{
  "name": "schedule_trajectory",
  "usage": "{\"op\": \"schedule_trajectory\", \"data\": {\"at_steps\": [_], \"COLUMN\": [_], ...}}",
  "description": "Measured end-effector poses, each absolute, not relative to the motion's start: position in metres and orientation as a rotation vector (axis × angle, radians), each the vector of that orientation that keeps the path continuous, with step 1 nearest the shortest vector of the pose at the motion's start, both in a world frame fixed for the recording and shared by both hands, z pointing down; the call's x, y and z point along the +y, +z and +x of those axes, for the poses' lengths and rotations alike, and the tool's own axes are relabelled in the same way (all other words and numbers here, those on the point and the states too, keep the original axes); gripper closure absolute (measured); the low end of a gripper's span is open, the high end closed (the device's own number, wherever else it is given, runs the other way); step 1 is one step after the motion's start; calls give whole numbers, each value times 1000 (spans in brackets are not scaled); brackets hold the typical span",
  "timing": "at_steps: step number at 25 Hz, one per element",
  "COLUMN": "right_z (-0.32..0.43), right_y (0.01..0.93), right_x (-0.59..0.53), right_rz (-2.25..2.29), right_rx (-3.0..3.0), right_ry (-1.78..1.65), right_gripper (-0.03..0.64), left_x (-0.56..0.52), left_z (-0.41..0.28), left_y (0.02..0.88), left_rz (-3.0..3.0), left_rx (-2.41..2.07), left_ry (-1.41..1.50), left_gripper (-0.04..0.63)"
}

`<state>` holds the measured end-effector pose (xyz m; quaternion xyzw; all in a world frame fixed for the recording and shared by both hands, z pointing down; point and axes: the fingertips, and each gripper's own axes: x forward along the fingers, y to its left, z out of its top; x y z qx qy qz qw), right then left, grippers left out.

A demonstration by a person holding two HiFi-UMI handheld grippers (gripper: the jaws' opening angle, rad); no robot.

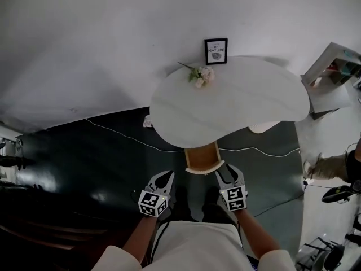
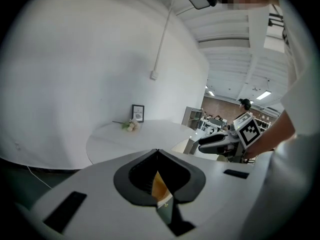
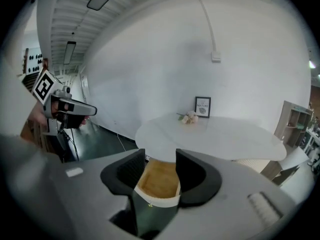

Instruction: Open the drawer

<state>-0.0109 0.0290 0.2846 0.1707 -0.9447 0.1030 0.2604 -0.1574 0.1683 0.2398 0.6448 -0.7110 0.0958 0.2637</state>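
Since the drawer [image 1: 201, 157] stands pulled out from under the white worktop [image 1: 237, 100], the opening looks all but done. The right gripper [image 1: 228, 175] has its jaws apart and empty, just short of the drawer front. The left gripper [image 1: 162, 177] has its jaws together on nothing. Next, probably, both grippers back away, unless fuller travel is wanted.

table [image 1: 265, 103]: 1 | drawer [image 1: 201, 157]: 1 | framed picture [image 1: 216, 51]: 1 | flower sprig [image 1: 201, 75]: 1 | shelf unit [image 1: 333, 75]: 1 | tongs: 2 (left tongs [image 1: 164, 175], right tongs [image 1: 228, 171])

Tabletop [image 1: 237, 100] overhangs drawer [image 1: 201, 158] (front end exposed)
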Motion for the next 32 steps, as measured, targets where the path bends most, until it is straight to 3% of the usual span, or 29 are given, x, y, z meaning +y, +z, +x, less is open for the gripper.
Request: {"op": "schedule_trajectory", "data": {"at_steps": [5,21,32], "right_z": [-20,-40,-34], "right_y": [234,106,61], "right_x": [22,-2,-5], "right_rz": [442,453,511], "right_rx": [-2619,-2806,-2872], "right_ry": [248,44,139], "right_gripper": [431,499,569], "left_x": [163,160,164], "left_z": [-161,-176,-195], "left_y": [196,107,71], "left_rz": [1739,1857,1885], "left_rx": [-1925,-2042,-2089], "left_ry": [138,123,83], "left_gripper": [588,589,589]}}
